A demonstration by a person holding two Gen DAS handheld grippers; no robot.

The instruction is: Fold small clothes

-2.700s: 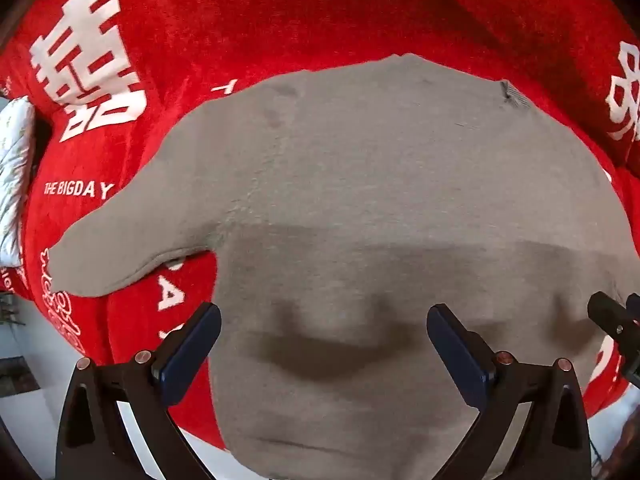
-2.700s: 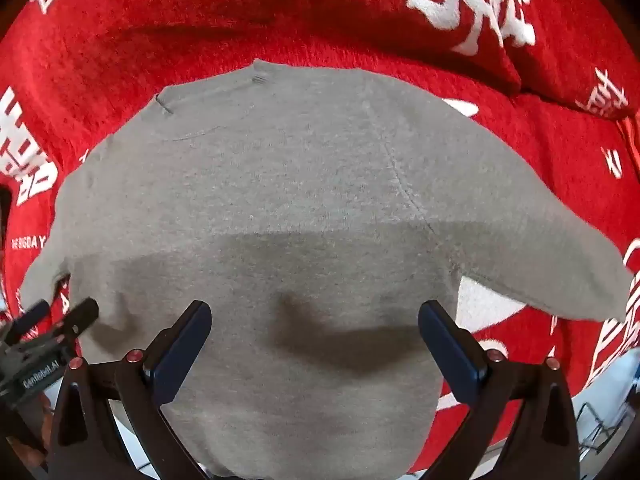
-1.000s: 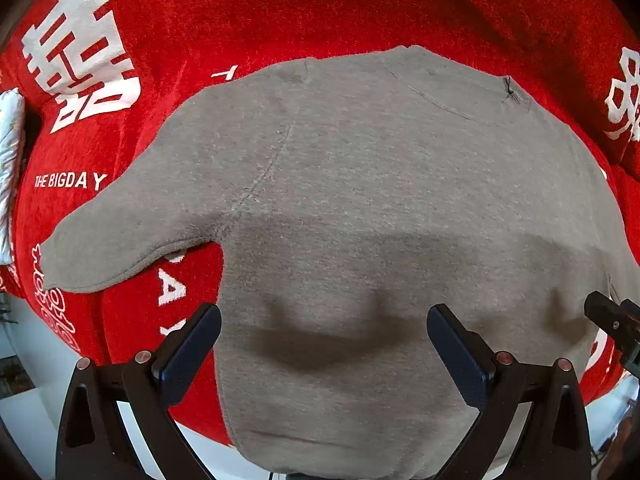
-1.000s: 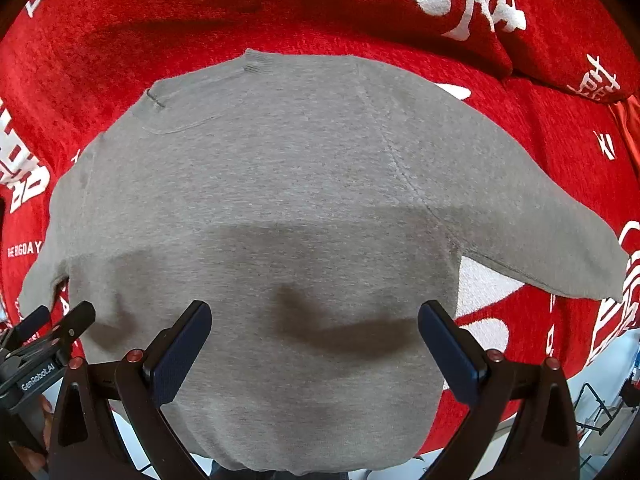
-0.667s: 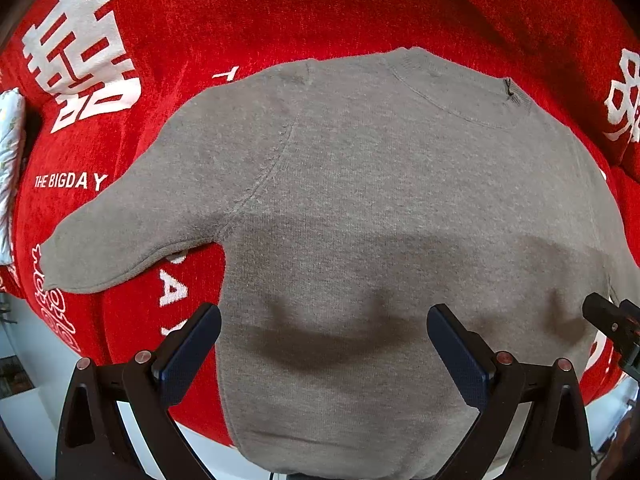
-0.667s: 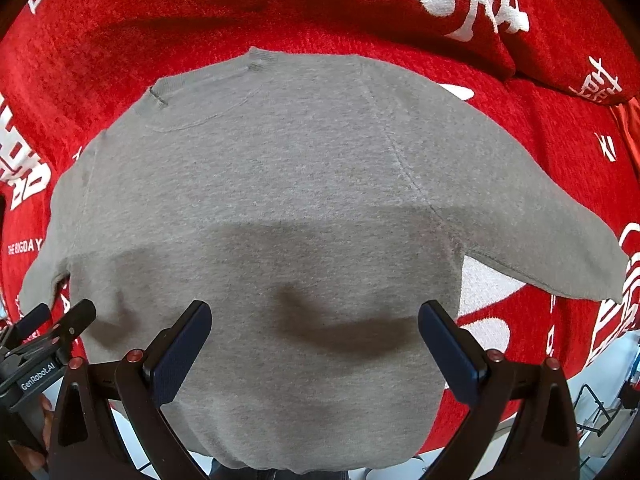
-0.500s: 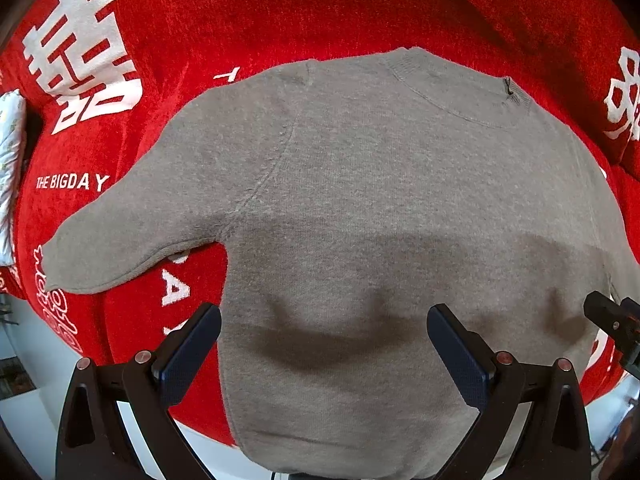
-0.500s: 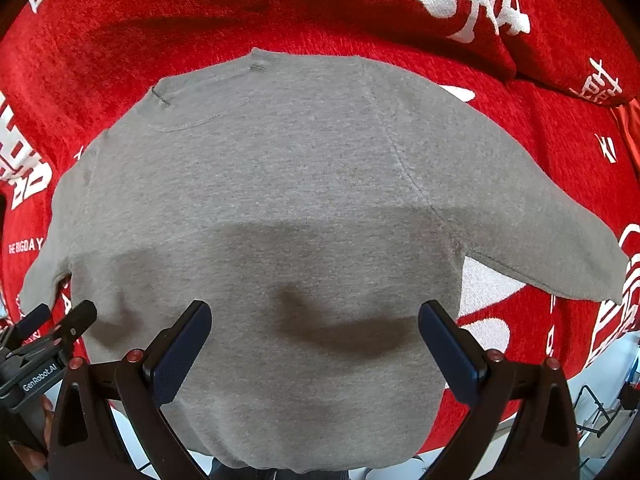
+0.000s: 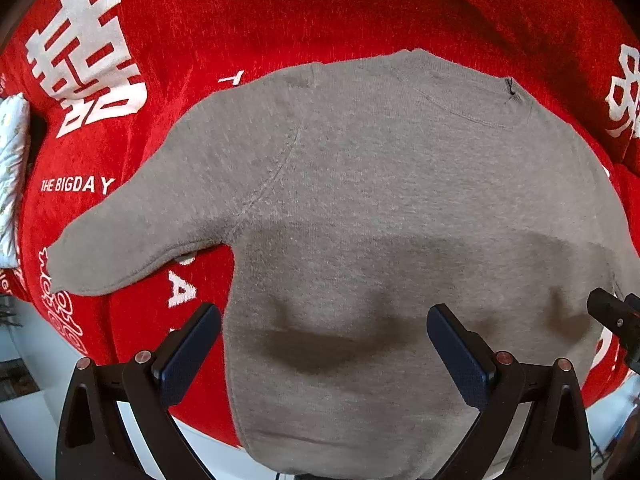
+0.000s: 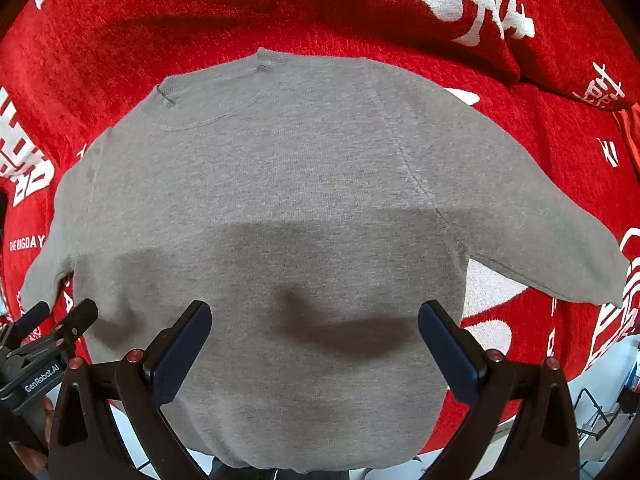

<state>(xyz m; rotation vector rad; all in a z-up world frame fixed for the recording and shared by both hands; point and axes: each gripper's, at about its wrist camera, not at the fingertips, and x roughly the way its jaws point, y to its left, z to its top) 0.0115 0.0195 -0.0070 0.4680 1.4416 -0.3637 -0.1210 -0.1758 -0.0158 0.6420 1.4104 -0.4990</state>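
Sweater in grey knit lies flat and unfolded on the red blanket, neck at 12 o'clock and hem at 6 o'clock. In the left wrist view, the left gripper hangs over the lower body with its jaws spread wide and nothing between them; the left sleeve stretches toward 9 o'clock. A clean first fold likely means closing on that cuff, not the body, and laying it straight across the chest.

From the right wrist view, the right gripper also stands wide apart and empty above the hem. The right sleeve points to 3 o'clock. I would pinch only one layer at the cuff edge, keeping the shoulder seam flat.
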